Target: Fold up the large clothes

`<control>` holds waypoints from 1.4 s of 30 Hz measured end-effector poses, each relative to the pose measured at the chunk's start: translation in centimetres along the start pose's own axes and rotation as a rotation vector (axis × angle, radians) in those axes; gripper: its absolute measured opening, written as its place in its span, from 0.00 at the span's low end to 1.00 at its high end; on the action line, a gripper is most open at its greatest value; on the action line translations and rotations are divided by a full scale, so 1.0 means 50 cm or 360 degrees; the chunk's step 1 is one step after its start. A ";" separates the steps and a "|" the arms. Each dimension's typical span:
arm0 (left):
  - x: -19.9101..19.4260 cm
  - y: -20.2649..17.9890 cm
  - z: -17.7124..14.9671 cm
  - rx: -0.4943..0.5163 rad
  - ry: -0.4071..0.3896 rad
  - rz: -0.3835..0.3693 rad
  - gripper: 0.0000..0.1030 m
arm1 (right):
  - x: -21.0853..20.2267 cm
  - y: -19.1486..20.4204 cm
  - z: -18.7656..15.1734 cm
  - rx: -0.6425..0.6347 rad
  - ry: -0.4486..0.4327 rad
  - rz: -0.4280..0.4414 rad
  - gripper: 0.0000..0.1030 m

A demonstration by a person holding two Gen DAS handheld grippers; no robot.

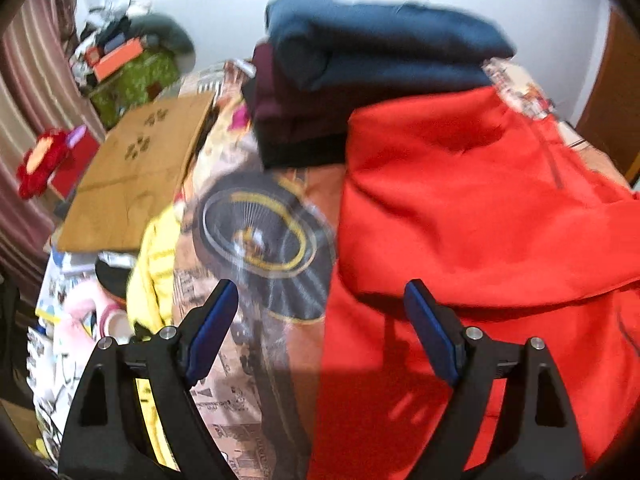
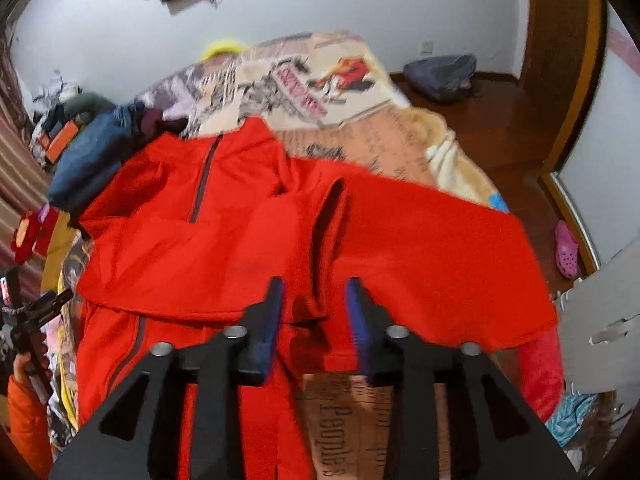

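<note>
The red jacket lies spread on the bed, one sleeve folded across its front; my right claw hangs over it part open, holding nothing. My left claw gapes wide and empty at the jacket's edge, probably freed for another fold.

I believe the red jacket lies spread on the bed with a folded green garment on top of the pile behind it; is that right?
Not quite: the garment topping the pile is dark blue, not green, as the left wrist view shows. The rest holds: the red jacket lies spread on the bed.
</note>
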State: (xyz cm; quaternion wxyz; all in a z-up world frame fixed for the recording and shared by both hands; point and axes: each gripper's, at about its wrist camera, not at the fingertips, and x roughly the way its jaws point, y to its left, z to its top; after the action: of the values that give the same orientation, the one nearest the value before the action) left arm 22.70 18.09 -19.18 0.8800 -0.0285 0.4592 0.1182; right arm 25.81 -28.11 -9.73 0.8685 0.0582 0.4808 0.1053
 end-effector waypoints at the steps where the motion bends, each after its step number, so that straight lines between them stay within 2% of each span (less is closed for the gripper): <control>1: -0.013 -0.006 0.009 0.0006 -0.0027 -0.0008 0.83 | -0.016 -0.011 0.001 0.0023 -0.0043 -0.0003 0.46; 5: -0.049 -0.038 0.048 0.0005 -0.0109 -0.0101 0.83 | -0.059 -0.059 0.009 0.0146 -0.0151 -0.0036 0.50; 10: -0.042 -0.114 0.087 0.0050 -0.0108 -0.0231 0.83 | -0.068 -0.142 -0.002 0.0366 -0.0152 -0.0070 0.51; 19: 0.030 -0.266 0.094 0.0179 0.0070 -0.0468 0.83 | 0.003 -0.280 -0.076 0.0817 0.0008 -0.0030 0.51; 23: 0.061 -0.309 0.084 0.0163 0.0195 -0.0579 0.83 | 0.051 -0.328 -0.098 0.0982 0.0081 -0.0016 0.51; 27: 0.082 -0.336 0.073 0.0136 0.0279 -0.0654 0.83 | 0.073 -0.351 -0.094 0.1058 0.0042 0.0018 0.51; 31: 0.109 -0.358 0.057 0.0143 0.0345 -0.0636 0.83 | 0.091 -0.357 -0.074 0.1032 -0.0014 -0.0022 0.50; 33: 0.111 -0.365 0.050 0.0168 0.0329 -0.0594 0.83 | 0.098 -0.363 -0.065 0.1028 -0.0049 -0.0067 0.40; 35: 0.107 -0.376 0.046 0.0221 0.0312 -0.0546 0.83 | 0.099 -0.372 -0.056 0.1008 -0.0064 -0.0155 0.11; 37: 0.105 -0.380 0.042 0.0245 0.0306 -0.0526 0.83 | 0.096 -0.385 -0.047 0.1013 -0.0081 -0.0170 0.08; 42: 0.112 -0.376 0.042 0.0224 0.0304 -0.0536 0.83 | 0.022 -0.412 0.000 0.0999 -0.0276 -0.0254 0.05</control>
State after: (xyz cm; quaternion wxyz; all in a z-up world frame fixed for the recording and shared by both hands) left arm 31.84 1.20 -23.62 0.8396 -0.0543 0.5365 -0.0662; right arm 28.99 -47.87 -14.83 0.8514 0.2937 0.4172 -0.1216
